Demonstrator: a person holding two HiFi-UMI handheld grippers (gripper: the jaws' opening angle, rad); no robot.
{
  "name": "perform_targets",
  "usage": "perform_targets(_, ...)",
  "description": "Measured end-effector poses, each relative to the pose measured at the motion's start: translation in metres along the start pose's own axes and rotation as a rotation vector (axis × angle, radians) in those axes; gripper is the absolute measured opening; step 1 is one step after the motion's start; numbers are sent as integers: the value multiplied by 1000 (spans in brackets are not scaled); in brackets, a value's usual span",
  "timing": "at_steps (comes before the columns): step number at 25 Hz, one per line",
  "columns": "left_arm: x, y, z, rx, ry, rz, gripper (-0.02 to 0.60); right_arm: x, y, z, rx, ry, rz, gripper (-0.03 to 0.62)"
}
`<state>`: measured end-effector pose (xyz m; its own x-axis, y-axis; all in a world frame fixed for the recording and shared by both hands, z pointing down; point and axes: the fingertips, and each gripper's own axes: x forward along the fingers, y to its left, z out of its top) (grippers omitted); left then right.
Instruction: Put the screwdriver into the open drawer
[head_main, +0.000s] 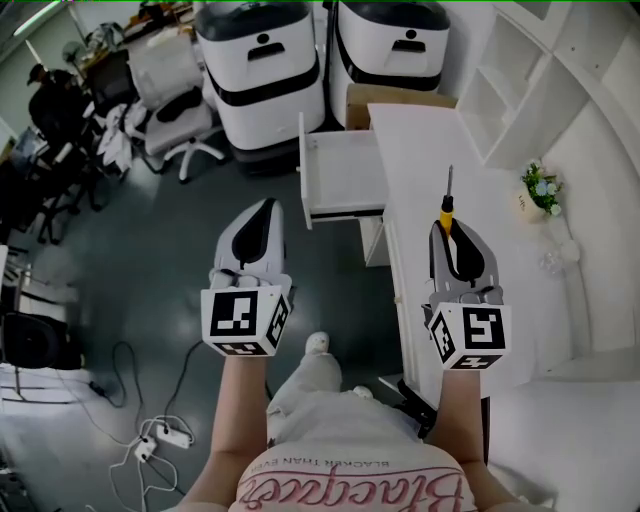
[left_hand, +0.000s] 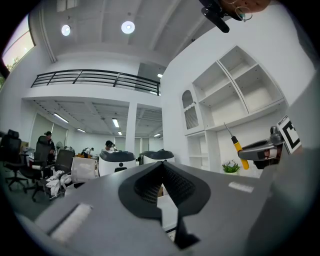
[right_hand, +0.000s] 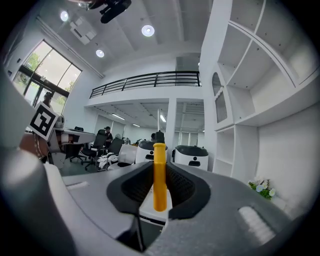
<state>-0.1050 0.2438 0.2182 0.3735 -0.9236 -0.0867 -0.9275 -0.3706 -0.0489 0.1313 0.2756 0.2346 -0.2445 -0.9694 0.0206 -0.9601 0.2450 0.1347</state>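
grey-shelled and black-padded, the left gripper (head_main: 262, 212) is held level at the left, its jaws pressed together with nothing between them. it is not needed for this step and is best kept out of the other gripper's path.

the open drawer (head_main: 345, 178) is seen pulled out leftward from the white desk (head_main: 430, 140), ahead of both grippers and between them. its white bottom appears bare.

the screwdriver (head_main: 447, 208) is carried in the right gripper (head_main: 452, 236), which is clenched on the yellow handle. the thin metal shaft is pointed forward, away from the person, over the desk top. the tool is therefore judged to be lifted and in transit, with the drawer not yet reached.

for the step to be done well, the right gripper should be carried forward and to the left until the whole tool, tip included, is over the drawer's interior and not over its walls or the desk edge. the long shaft should be watched, since the drawer's rim could be struck by it first. the tool should be lowered close to the drawer bottom before the jaws are let go, so that it is laid down rather than dropped and is kept from rolling or bouncing out.
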Motion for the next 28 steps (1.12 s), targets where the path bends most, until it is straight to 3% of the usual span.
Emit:
perform_targets(16, 87, 73, -14, -9, 22, -95, 18, 106, 22, -5, -2, 65, -55, 80)
perform_targets(28, 113, 87, -20, -13, 23, -122, 18, 132, 24, -11, 5, 96, -76, 80)
